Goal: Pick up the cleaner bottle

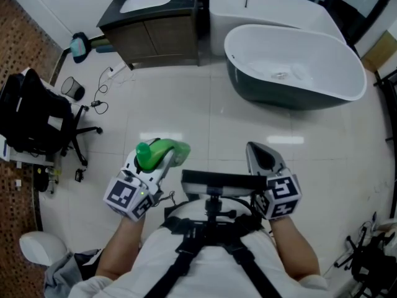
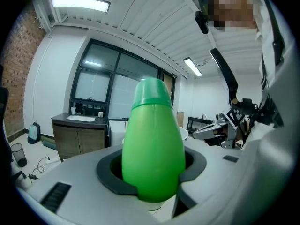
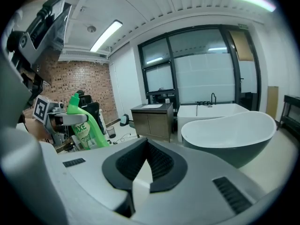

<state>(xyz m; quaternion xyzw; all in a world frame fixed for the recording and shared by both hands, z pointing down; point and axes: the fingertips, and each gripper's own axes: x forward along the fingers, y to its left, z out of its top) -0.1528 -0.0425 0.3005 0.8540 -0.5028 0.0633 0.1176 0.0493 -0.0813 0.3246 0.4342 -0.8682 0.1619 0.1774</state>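
A white-and-dark bathtub [image 1: 298, 67] stands at the far right of the floor. A dark vanity cabinet [image 1: 158, 27] with a white basin sits at the far edge beside it. Along the left edge are a black office chair [image 1: 37, 117], a mesh wastebasket [image 1: 73, 89] and loose cables [image 1: 102, 92]. Nothing lies between my two grippers. The floor [image 1: 205, 117] is glossy pale tile; the room has a brick wall [image 3: 79, 78] and big dark-framed windows [image 3: 201, 69]. My left gripper [image 1: 166, 157] is clamped on the cleaner bottle [image 2: 152, 149], holding it in the air over the tile, in front of me on my left. The bottle's long axis is near upright, a little tilted, with its green cap uppermost. My right gripper [image 3: 140, 172] is clenched with nothing between its jaws.
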